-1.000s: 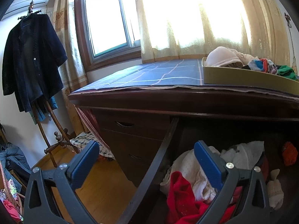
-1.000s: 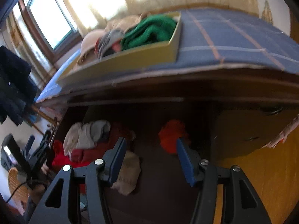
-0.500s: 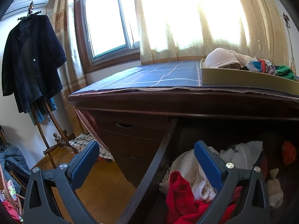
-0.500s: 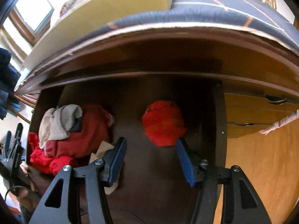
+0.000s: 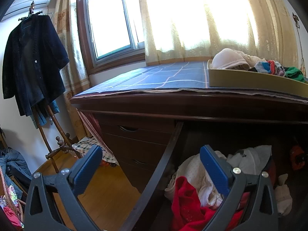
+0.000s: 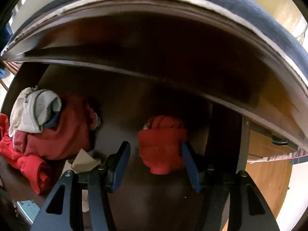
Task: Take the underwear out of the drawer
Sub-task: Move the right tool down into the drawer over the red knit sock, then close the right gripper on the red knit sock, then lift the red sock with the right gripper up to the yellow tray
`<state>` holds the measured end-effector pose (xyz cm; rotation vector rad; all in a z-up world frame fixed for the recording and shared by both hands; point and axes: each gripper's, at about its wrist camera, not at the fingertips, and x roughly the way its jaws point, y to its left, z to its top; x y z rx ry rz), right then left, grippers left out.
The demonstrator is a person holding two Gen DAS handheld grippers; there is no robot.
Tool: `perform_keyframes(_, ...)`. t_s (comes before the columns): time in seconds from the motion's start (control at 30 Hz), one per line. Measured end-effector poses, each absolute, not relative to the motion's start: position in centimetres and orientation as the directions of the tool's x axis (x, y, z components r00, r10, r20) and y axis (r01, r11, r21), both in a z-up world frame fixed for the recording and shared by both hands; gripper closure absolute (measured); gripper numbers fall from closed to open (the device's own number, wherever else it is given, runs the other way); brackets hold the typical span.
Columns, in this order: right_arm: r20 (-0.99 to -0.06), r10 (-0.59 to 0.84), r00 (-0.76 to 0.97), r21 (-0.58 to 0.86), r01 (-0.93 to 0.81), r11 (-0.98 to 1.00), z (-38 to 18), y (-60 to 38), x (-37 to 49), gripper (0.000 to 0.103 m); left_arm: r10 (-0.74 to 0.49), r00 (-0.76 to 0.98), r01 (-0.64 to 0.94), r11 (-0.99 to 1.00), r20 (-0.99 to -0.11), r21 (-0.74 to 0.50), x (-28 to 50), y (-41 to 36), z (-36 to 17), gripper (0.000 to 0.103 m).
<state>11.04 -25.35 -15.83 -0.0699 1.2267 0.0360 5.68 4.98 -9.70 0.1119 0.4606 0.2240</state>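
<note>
Right gripper (image 6: 156,163) points down into the open drawer (image 6: 225,134), fingers released, flanking the red underwear (image 6: 163,144) lying at 3 o'clock of the clothes pile (image 6: 48,127). Left gripper (image 5: 152,169) fingers released, empty.

Drawer (image 6: 119,100): dark polished wood, glossy. Red underwear (image 6: 163,144): soft matt knit cloth. Counter (image 5: 192,105) cover: woven checked fabric.

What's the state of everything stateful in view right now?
drawer: pulled open, clothes inside.
red bundled garment: lying loose on the drawer floor, not gripped.
right hand-held gripper: open, straddling the red bundle.
left hand-held gripper: open, empty.
side drawers: closed.
yellow tray: on desk, filled with clothes.
</note>
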Motion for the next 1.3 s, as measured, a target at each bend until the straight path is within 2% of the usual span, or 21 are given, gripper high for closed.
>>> perform_keyframes(0.13,-0.942,0.021,0.334,-0.007,-0.082,0.997,-15.6,-24.6,11.4,0.045,0.242,0.872,-0.19,0.969,-0.425,0.161,5.7,4.9,-9.7,0.0)
perform_keyframes(0.57,-0.949,-0.021,0.315,-0.044,-0.068,0.997,-17.2,-24.3,12.7,0.047,0.237,0.872,-0.188,0.97,-0.427,0.156,5.7,4.9,-9.8,0.0)
perform_keyframes(0.67,-0.946,-0.038,0.323,-0.065,-0.071,0.995,-17.3,-24.2,12.6,0.06,0.237,0.872,-0.187,0.97,-0.427,0.156,5.7,4.9,-9.8,0.0)
perform_keyframes(0.9,-0.945,0.037,0.325,0.027,-0.034,0.999,-16.7,-26.0,11.7,0.072,0.239,0.876,-0.188,0.969,-0.419,0.159,5.6,4.9,-9.8,0.0)
perform_keyframes(1.3,-0.859,0.193,0.474,0.189,-0.058,0.98,-10.9,-25.9,5.7,0.073,0.243,0.878,-0.192,0.968,-0.413,0.161,5.3,5.0,-9.7,0.0)
